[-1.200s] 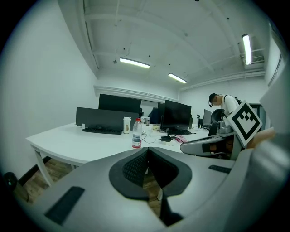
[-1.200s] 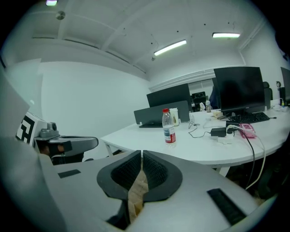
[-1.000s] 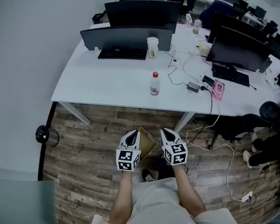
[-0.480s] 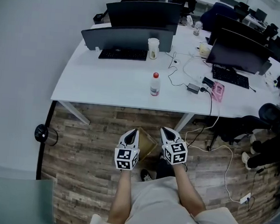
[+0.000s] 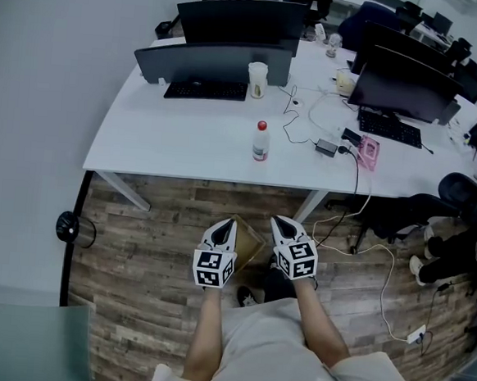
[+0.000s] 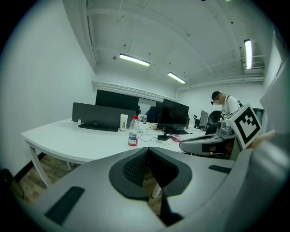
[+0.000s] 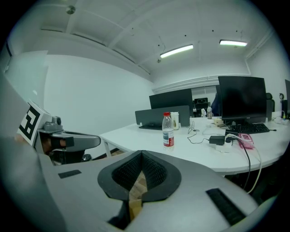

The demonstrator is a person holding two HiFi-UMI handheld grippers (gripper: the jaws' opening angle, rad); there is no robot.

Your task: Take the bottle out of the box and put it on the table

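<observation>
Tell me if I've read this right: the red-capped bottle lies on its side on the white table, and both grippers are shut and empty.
Not quite. The bottle stands upright on the white table, not on its side; the head view shows it plainly. The left gripper and the right gripper are shut and empty, as you said.

Holding grey-and-white two-jaw left gripper (image 5: 227, 226) and matching right gripper (image 5: 278, 224) side by side, jaws closed on nothing, tips pointing forward, slightly down
</observation>
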